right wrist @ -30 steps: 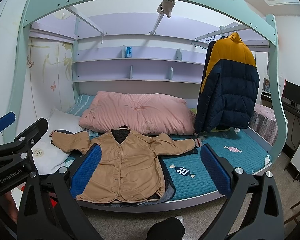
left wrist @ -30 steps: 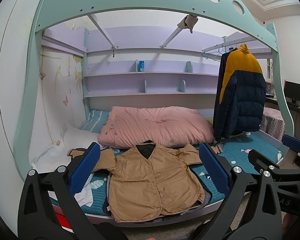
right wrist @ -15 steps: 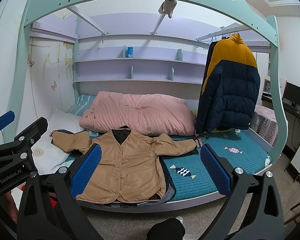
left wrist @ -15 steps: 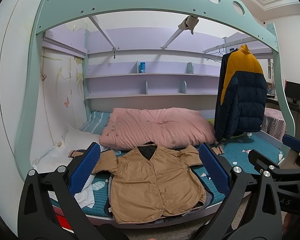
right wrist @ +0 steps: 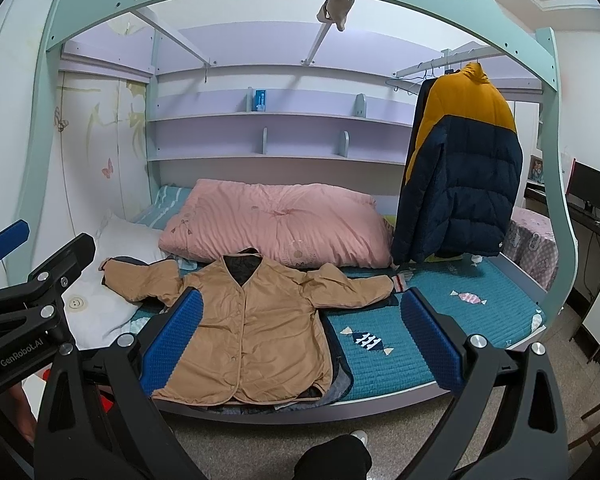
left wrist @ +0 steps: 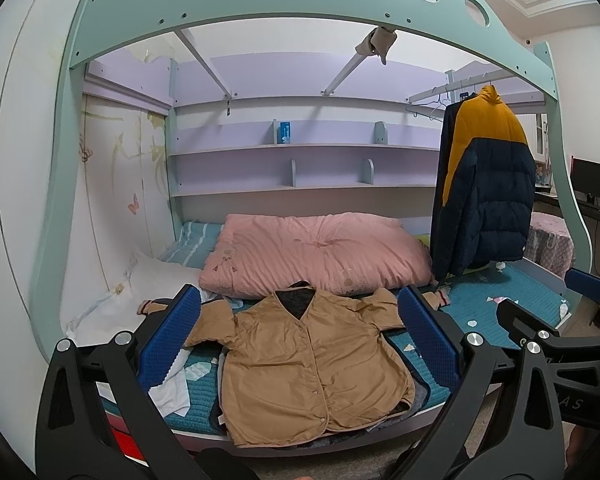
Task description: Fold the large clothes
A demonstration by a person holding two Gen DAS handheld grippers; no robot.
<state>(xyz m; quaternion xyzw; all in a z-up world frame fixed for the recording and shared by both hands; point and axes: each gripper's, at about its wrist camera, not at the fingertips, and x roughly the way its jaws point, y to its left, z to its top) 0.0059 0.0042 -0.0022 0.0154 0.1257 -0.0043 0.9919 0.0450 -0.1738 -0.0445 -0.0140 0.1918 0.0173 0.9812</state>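
A tan buttoned jacket (left wrist: 312, 364) lies flat, face up, on the teal bedspread (left wrist: 512, 304) near the bed's front edge, sleeves spread to both sides. It also shows in the right wrist view (right wrist: 252, 328), with more dark clothes under it. My left gripper (left wrist: 300, 340) is open and empty, held in the air short of the bed. My right gripper (right wrist: 300, 336) is open and empty too, also short of the bed. The right gripper shows at the right of the left wrist view (left wrist: 548, 320).
A pink quilt (left wrist: 320, 256) lies behind the jacket. A navy and yellow puffer coat (left wrist: 484, 196) hangs at the right. A white pillow (right wrist: 112, 280) lies at the left. The bunk frame (left wrist: 284, 4) arches overhead. Shelves (left wrist: 300, 148) line the back wall.
Both views have shifted slightly closer to the bed. The jacket has not moved and both grippers stay open.
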